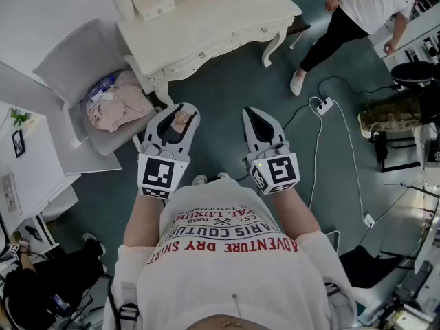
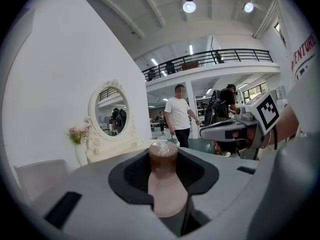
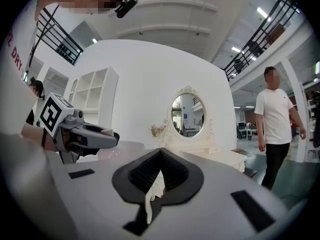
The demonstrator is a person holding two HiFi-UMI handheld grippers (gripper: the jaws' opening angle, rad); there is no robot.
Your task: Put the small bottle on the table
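Note:
The small bottle (image 1: 180, 121), pinkish with a brown cap, sits upright between the jaws of my left gripper (image 1: 182, 111), which is shut on it. In the left gripper view the bottle (image 2: 167, 194) fills the notch of the left gripper (image 2: 164, 159), cap toward the mirror. My right gripper (image 1: 256, 113) hangs beside it at the same height, shut and empty; its tips meet in the right gripper view (image 3: 161, 153). The white dressing table (image 1: 206, 26) stands ahead of both grippers, apart from them. Both grippers are held over the floor.
A grey chair (image 1: 65, 67) with a heap of clothes (image 1: 117, 105) stands left of the table. An oval mirror (image 2: 107, 113) and a vase of flowers (image 2: 77, 136) rest on the tabletop. A person (image 1: 357, 12) walks at the far right. A power strip (image 1: 323, 105) and cables lie on the floor.

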